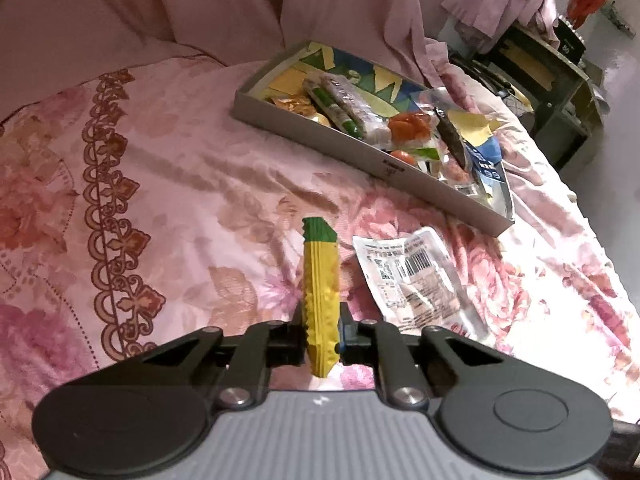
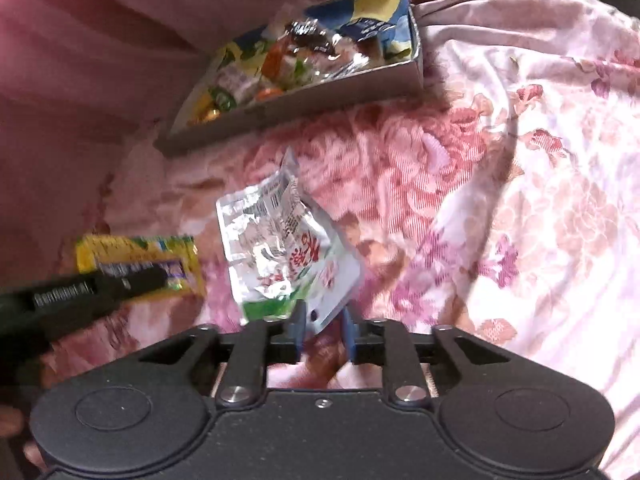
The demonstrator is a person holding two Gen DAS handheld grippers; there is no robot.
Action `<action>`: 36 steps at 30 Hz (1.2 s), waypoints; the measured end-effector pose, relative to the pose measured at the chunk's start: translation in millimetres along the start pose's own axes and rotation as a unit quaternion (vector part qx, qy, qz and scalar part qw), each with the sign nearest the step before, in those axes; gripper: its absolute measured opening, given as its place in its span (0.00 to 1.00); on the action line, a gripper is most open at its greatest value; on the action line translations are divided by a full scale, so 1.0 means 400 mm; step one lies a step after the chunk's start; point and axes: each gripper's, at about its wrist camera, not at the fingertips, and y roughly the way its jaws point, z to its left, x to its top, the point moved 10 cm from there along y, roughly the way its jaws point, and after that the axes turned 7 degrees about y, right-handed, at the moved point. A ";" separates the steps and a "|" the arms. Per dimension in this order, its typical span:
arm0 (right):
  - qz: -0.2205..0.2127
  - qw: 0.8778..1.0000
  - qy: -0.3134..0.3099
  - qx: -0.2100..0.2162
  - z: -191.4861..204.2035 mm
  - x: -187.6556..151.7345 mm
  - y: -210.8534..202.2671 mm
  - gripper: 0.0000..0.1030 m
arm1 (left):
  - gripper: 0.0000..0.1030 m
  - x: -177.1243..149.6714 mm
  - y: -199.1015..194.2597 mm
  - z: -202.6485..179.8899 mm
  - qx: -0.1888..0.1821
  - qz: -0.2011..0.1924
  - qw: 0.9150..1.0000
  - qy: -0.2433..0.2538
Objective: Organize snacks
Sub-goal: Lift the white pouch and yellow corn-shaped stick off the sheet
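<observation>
Your left gripper [image 1: 322, 336] is squeezing the yellow snack pack [image 1: 320, 300], holding it on edge above the pink bedspread [image 1: 180, 200]. Your right gripper [image 2: 323, 330] is pinching a corner of the silver snack pouch [image 2: 280, 248], lifting it near the snack box [image 2: 304, 104].

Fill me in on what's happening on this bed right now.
A person with a gripper in each hand is sorting snacks on a pink floral bedspread. The left gripper is shut on a yellow and green packet, held edge-up. The right gripper pinches the corner of a silver and white pouch. A shallow cardboard box further back already holds several wrapped snacks. Neither held packet is in the box yet.
</observation>
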 end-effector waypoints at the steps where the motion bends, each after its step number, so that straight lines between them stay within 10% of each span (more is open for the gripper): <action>1: -0.001 1.000 -0.008 -0.005 0.001 -0.004 0.002 0.33 | 0.13 0.001 -0.001 0.001 0.001 -0.002 1.000 0.000; 6: -0.034 0.999 -0.013 -0.005 0.004 0.018 -0.008 0.70 | 0.13 0.002 0.000 0.008 0.003 -0.003 1.000 -0.007; 10: -0.057 0.997 -0.045 -0.002 0.027 0.044 0.010 0.80 | 0.13 0.002 0.004 0.016 0.009 0.003 1.000 -0.021; 36: -0.030 0.993 -0.113 0.009 0.099 0.022 0.129 0.97 | 0.13 0.008 0.023 0.048 0.022 0.017 0.999 -0.046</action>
